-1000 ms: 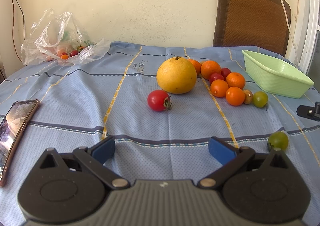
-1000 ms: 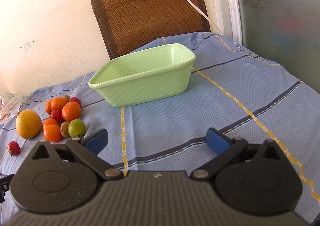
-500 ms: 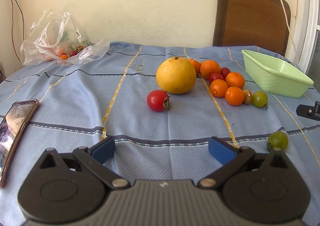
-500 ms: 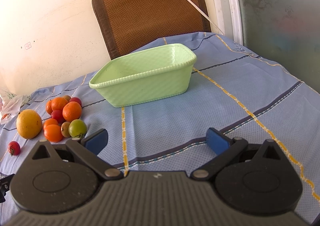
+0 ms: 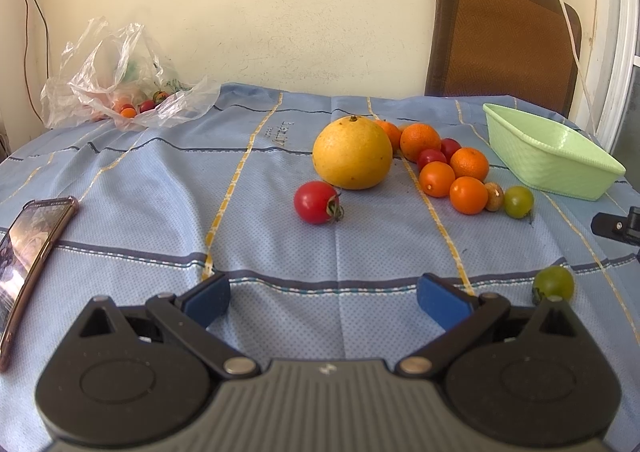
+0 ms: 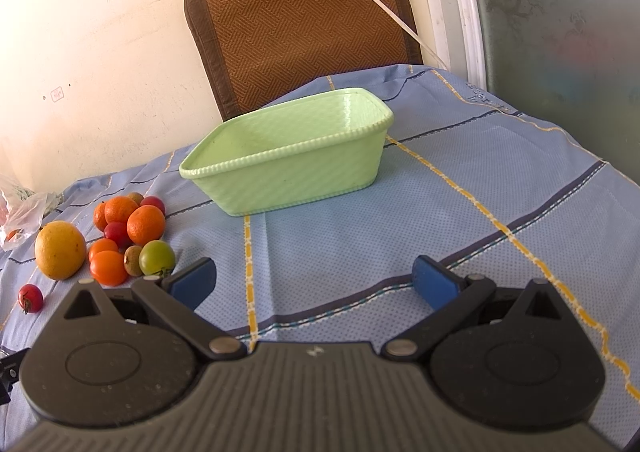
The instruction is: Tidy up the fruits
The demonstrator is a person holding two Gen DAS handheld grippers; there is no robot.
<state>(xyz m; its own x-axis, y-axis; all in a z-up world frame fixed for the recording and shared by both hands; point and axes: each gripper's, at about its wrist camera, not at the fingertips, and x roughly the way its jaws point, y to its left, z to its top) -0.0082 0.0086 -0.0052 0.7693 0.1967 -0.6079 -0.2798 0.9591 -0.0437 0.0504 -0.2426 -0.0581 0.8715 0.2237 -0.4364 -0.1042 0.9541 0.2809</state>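
**Both grippers wide and empty, fruit ahead on the blue cloth**

My left gripper (image 5: 324,302) sits low over the blue checked tablecloth (image 5: 160,180) with its blue-padded fingers spread wide and nothing between them. Straight ahead of it lies a small red tomato with a green stalk (image 5: 317,202), and just behind that the large round yellow citrus fruit (image 5: 352,153). To the right of that fruit is a tight cluster of small oranges and cherry tomatoes (image 5: 448,164), ending in a small brown fruit and a green tomato (image 5: 518,202). A lone green tomato (image 5: 553,283) rests just beside my left gripper's right finger.

My right gripper (image 6: 314,282) is likewise spread wide and holds nothing. The pale green woven plastic basket (image 6: 296,176) stands ahead of it, slightly left, apart from the fruit cluster (image 6: 128,228) lying off to my left.

Bare cloth is open between each gripper and its targets. A phone in a brown case (image 5: 28,252) lies at the left edge, a clear plastic bag with more fruit (image 5: 120,88) at the far left by the wall, and a brown woven chair back (image 6: 304,24) rises behind the basket.
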